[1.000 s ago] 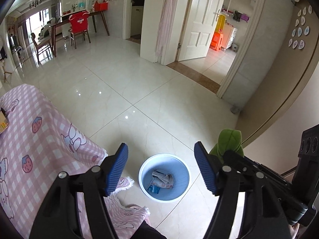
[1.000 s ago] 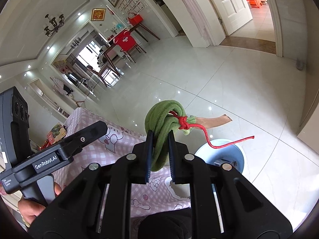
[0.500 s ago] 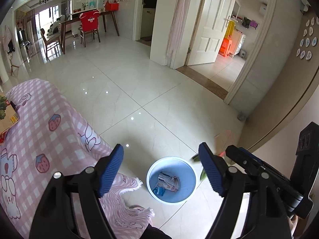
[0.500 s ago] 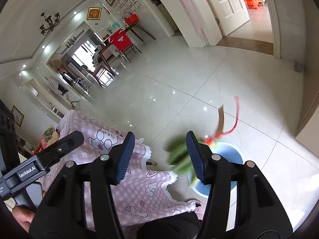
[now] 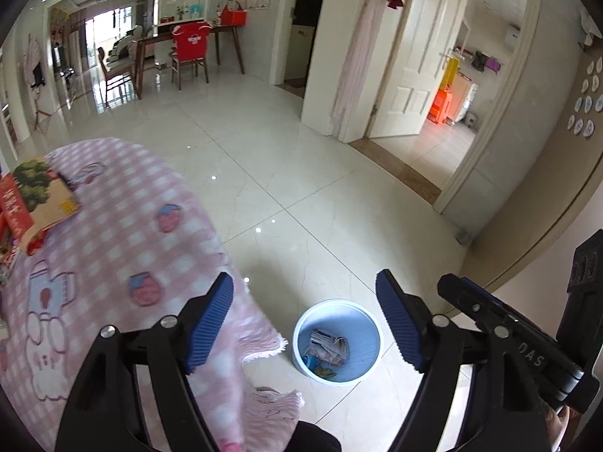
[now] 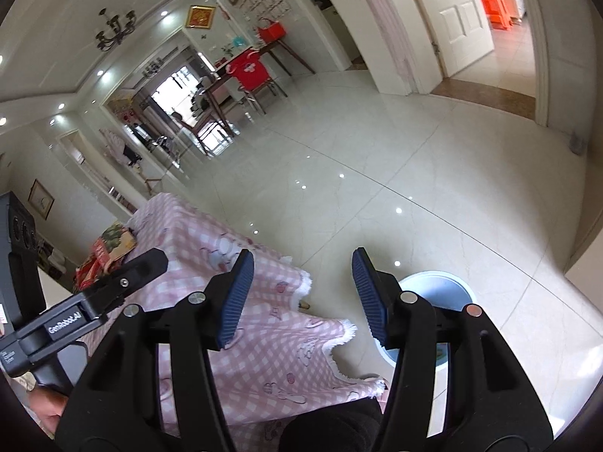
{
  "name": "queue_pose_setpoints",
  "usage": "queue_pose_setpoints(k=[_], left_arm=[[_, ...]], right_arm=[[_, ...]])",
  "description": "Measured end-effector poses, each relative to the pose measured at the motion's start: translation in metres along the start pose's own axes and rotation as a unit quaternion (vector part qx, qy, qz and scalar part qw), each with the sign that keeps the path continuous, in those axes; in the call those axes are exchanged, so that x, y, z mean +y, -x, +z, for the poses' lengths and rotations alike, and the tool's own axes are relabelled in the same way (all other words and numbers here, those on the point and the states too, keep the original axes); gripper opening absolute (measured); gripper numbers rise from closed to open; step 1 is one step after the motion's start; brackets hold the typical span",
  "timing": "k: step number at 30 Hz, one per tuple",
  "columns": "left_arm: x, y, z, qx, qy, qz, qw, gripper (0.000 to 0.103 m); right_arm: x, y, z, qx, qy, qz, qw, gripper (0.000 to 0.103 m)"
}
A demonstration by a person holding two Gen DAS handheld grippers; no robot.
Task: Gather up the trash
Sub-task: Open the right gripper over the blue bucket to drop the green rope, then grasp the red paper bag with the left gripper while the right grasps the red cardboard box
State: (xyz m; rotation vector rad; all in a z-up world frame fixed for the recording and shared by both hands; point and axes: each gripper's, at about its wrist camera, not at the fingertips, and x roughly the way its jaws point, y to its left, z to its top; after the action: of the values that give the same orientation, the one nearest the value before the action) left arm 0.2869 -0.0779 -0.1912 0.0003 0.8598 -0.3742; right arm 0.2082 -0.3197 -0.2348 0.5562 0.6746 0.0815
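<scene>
The bin (paper scraps inside) stands on the floor right of the table.

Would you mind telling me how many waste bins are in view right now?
1. The light blue bin stands on the tiled floor beside the hanging edge of the pink checked tablecloth, with crumpled paper inside. In the right wrist view it is partly hidden behind a gripper finger; no other bin shows.

Glossy pale tile floor ahead of my gripper, ceiling spots mirrored in it. Far ahead left: dark wooden table, chair draped in red, bright window behind. Ahead right: white panelled door open, orange stool beyond. Black chandelier overhead. Pink checked tablecloth close left.
</scene>
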Motion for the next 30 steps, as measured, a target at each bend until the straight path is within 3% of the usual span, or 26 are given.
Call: queue_pose_setpoints(k=[6, 9, 14, 18, 21, 30], left_arm=[[0.068, 0.048, -0.004, -0.040, 0.025, 0.057, 0.9973, 0.079], [0.113, 0.075, -0.007, -0.061, 0.040, 0.107, 0.9915, 0.080], [0.204, 0.108, -0.014, -0.076, 0.085, 0.193, 0.9745, 0.081], [0.262, 0.117, -0.018, -0.073, 0.127, 0.216, 0.9653, 0.081], [0.291, 0.110, -0.017, -0.058, 0.135, 0.223, 0.9638, 0.081], [0.306, 0.086, -0.002, -0.047, 0.079, 0.242, 0.9659, 0.081]], right_arm=[[0.078, -0.009, -0.003, 0.012, 0.064, 0.043, 0.997, 0.055], [0.122, -0.022, -0.007, 0.023, 0.104, 0.065, 0.992, 0.055], [0.200, -0.050, -0.019, 0.039, 0.181, 0.086, 0.979, 0.057], [0.252, -0.083, -0.027, 0.059, 0.230, 0.091, 0.967, 0.059], [0.286, -0.107, -0.036, 0.071, 0.274, 0.082, 0.956, 0.062], [0.363, -0.182, -0.068, 0.090, 0.421, 0.032, 0.902, 0.065]])
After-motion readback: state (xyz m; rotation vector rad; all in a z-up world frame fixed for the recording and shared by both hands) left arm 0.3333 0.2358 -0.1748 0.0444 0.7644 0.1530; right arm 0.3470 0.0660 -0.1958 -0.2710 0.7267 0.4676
